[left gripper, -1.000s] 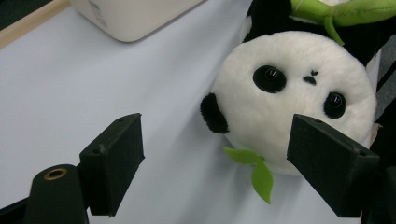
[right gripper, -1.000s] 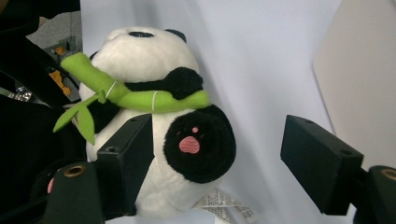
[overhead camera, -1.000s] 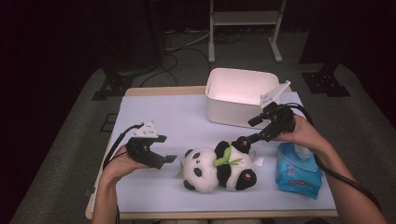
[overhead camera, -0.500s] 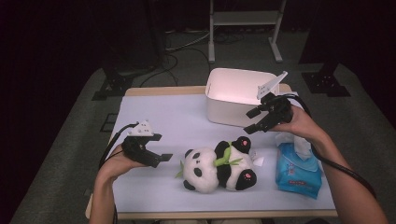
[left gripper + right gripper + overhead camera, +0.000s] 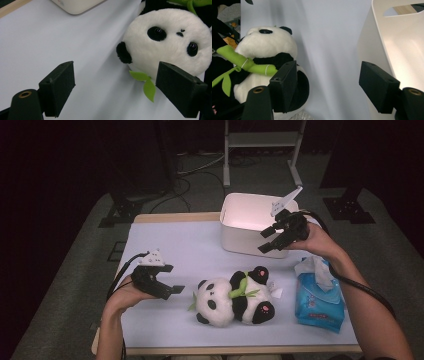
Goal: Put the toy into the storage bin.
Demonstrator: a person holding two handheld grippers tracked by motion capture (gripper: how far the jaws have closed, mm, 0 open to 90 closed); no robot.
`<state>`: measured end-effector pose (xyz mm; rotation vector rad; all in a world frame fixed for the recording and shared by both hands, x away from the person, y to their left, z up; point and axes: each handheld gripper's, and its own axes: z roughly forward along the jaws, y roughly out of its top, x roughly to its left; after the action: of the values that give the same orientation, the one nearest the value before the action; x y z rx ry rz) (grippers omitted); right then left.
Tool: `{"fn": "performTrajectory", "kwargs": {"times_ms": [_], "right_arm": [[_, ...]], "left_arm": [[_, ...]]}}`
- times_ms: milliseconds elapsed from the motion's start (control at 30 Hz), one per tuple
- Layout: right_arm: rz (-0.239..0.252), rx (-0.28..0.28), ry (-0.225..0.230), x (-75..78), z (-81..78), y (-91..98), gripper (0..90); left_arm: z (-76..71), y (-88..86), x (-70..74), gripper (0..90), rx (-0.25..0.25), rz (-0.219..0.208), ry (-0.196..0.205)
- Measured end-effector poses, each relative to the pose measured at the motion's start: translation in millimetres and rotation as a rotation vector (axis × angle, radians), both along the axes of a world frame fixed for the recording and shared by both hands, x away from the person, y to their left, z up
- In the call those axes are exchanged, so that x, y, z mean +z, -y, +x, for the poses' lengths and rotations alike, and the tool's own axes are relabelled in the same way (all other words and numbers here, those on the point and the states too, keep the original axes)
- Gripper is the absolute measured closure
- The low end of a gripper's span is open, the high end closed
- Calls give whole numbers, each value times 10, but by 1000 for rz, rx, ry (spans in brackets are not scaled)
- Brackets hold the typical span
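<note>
Partly, right claw (image 5: 325,86) hides panda (image 5: 265,60).

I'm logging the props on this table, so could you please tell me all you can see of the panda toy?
The panda toy is soft black-and-white plush with shiny black eyes, round black ears and pink soles. A green bamboo stalk with leaves lies across its chest. It lies on its back on the pale table cover, in front of the white bin. Nothing grips it.

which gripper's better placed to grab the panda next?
Left, probably. The left gripper sits open, low beside the panda's head, which fills its own view between the jaws. The right gripper, also open and empty, is up by the white bin, farther off.
</note>
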<state>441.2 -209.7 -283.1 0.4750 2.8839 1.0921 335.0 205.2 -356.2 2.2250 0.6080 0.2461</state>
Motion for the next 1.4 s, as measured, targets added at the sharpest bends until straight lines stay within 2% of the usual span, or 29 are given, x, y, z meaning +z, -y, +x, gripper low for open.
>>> {"fn": "performTrajectory", "kwargs": {"times_ms": [300,633,700,767,967,1033,1133,1167,1233,1300,1400], "right_arm": [[-29,1,13,66,163,-128,313],[-50,1,22,36,379,-209,380],[-52,-7,6,33,420,-221,390],[-56,-8,10,29,445,-229,393],[-85,-19,36,-14,563,-307,464],[-89,-26,25,-43,616,-326,512],[-95,-31,23,-71,647,-335,535],[-102,-34,20,-103,684,-345,579],[-101,-38,23,-116,701,-352,589],[-96,-38,21,-143,738,-370,641],[-114,-27,18,-190,774,-432,711]], "left_arm": [[14,-32,-19,147,10,6,-4],[25,-48,-37,147,6,7,-14],[25,-52,-40,146,6,6,-14],[26,-53,-42,146,7,4,-16],[37,-63,-63,146,6,5,-28],[41,-64,-69,146,3,1,-30],[41,-65,-73,146,5,-4,-33],[41,-70,-72,146,7,-4,-33],[40,-74,-73,146,12,-8,-34],[44,-85,-71,146,14,-5,-37],[49,-103,-74,146,16,0,-40]]}}
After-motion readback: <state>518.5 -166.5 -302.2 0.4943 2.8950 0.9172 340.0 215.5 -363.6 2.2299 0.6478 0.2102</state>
